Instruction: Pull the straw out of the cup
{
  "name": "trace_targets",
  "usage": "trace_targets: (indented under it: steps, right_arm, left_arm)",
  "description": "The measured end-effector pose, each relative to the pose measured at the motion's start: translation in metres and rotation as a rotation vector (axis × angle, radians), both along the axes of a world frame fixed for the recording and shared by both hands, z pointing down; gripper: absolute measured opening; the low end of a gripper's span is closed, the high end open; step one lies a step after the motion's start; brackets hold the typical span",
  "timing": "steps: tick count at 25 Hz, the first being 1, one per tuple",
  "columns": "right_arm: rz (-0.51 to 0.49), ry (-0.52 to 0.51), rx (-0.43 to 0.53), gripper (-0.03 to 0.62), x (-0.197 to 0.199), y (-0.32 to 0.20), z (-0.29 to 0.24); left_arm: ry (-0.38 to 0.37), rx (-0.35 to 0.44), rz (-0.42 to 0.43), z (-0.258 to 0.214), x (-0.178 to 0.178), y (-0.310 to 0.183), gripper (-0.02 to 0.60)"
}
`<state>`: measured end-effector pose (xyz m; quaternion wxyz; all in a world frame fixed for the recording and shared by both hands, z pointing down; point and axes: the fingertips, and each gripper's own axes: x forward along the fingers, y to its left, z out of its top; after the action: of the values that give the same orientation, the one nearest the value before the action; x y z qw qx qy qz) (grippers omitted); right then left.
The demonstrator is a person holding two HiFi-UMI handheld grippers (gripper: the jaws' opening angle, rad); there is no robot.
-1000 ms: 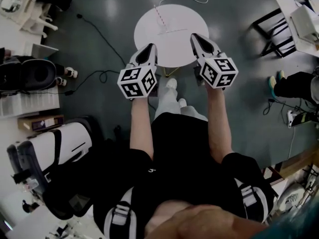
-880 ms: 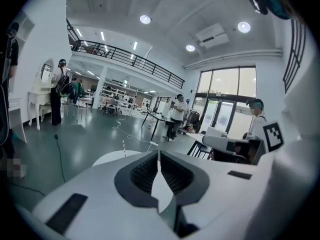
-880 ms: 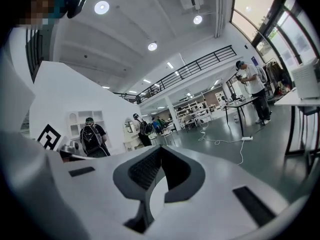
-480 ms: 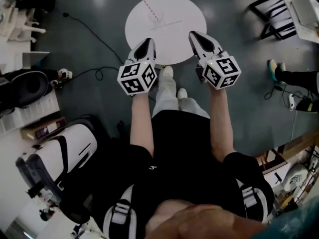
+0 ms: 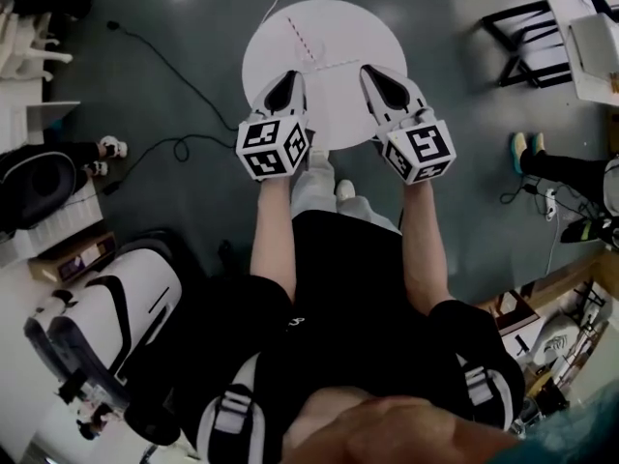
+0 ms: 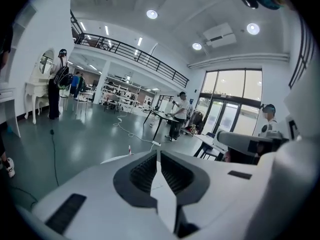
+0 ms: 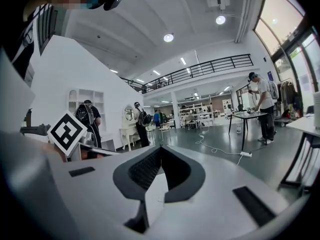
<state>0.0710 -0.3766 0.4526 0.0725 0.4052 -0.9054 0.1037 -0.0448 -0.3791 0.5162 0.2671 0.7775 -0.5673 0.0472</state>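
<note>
Head view: striped straw [image 5: 301, 39] at 11 o'clock on the round table [image 5: 360, 29]; no cup can be made out. Left gripper [image 5: 289, 78] and right gripper [image 5: 371, 70] at the 6 o'clock edge; jaws together, empty. Straw likely light, thin-walled, crushable; pinch the upper shaft gently.

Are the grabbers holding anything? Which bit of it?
Nothing is held. The left gripper and right gripper are both shut and empty. The striped straw lies untouched on the round white table.
</note>
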Motion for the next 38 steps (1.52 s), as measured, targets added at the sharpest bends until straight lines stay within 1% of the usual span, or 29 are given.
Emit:
trace_targets:
  steps: [3, 5, 7, 8, 14, 21, 25, 29, 32, 38]
  right_arm:
    - [-0.012, 0.021, -0.008, 0.017, -0.010, -0.019, 0.004]
    - [-0.018, 0.043, -0.021, 0.017, -0.015, -0.027, 0.009]
    - [-0.025, 0.063, -0.035, 0.017, -0.021, -0.035, 0.015]
    - [-0.029, 0.071, -0.041, 0.017, -0.023, -0.040, 0.017]
    - [-0.040, 0.104, -0.072, 0.017, -0.042, -0.062, 0.030]
    - [-0.057, 0.143, -0.118, 0.017, -0.055, -0.078, 0.052]
    - [-0.038, 0.162, -0.146, 0.017, -0.048, -0.090, 0.062]
    - [-0.012, 0.183, -0.170, 0.017, -0.031, -0.100, 0.070]
    - [0.009, 0.189, -0.185, 0.017, -0.022, -0.104, 0.075]
    - [-0.003, 0.202, -0.211, 0.017, -0.021, -0.102, 0.085]
  left_arm:
    - [0.007, -0.018, -0.006, 0.013, -0.008, -0.020, 0.015]
    - [0.010, -0.047, 0.018, 0.028, -0.008, -0.030, 0.023]
    - [0.029, -0.082, 0.043, 0.043, -0.008, -0.038, 0.081]
    - [0.038, -0.093, 0.049, 0.049, -0.009, -0.041, 0.086]
    - [0.056, -0.130, 0.042, 0.070, -0.022, -0.065, 0.087]
    - [0.050, -0.183, 0.036, 0.097, -0.033, -0.093, 0.087]
    - [0.018, -0.227, 0.047, 0.126, -0.032, -0.110, 0.087]
    - [0.026, -0.262, 0.065, 0.145, -0.021, -0.123, 0.087]
    - [-0.011, -0.277, 0.082, 0.155, -0.015, -0.130, 0.087]
    - [-0.011, -0.313, 0.058, 0.173, -0.017, -0.145, 0.087]
